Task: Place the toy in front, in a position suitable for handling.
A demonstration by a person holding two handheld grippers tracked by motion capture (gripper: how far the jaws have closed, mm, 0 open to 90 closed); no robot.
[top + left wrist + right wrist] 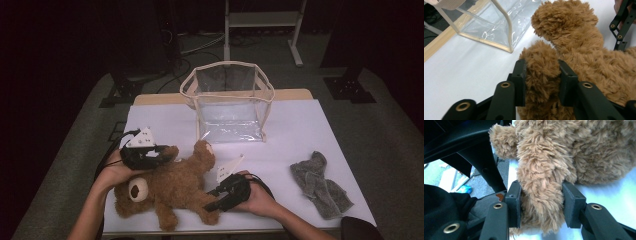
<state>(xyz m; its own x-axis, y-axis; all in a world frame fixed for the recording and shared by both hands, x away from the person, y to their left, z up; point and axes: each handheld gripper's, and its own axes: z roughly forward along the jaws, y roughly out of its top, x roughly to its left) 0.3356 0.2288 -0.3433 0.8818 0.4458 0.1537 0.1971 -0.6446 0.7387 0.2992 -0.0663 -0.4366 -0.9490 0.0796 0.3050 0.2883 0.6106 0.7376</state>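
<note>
table (pixel 300 130) under white cover bearing all items. clear bag (pixel 229 102) upright at rear centre. brown teddy bear (pixel 175 187) lying at front left, near bag. grey cloth (pixel 320 185) at right, well apart. left gripper (pixel 542 75) pinching bear's arm; right gripper (pixel 541 200) pinching bear's leg.

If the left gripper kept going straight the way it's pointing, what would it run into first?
The left gripper is already shut on a limb of the fluffy brown teddy bear. Straight ahead, it would most likely push into the bear's other raised limb. The clear plastic bag with beige trim lies off to one side, though depth is unclear.
</note>
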